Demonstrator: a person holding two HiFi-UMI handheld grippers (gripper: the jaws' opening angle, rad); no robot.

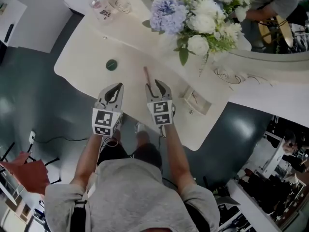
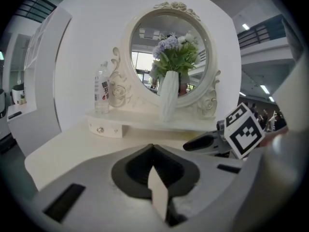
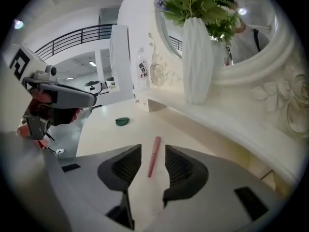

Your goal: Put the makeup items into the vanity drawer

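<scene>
Two grippers hang above the vanity top (image 1: 87,57). Left gripper (image 2: 153,152) is clenched empty; right gripper (image 3: 153,148) gapes, straddling the pink pen (image 3: 154,157)

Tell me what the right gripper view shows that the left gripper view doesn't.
Right only: the pink makeup pencil lying on the tabletop between the open jaws of the right gripper, and a green disc beyond it. Left only: the left gripper with jaws closed together, nothing between them, and the other gripper's marker cube. Both: the white vase of flowers, water bottle and mirror.
</scene>
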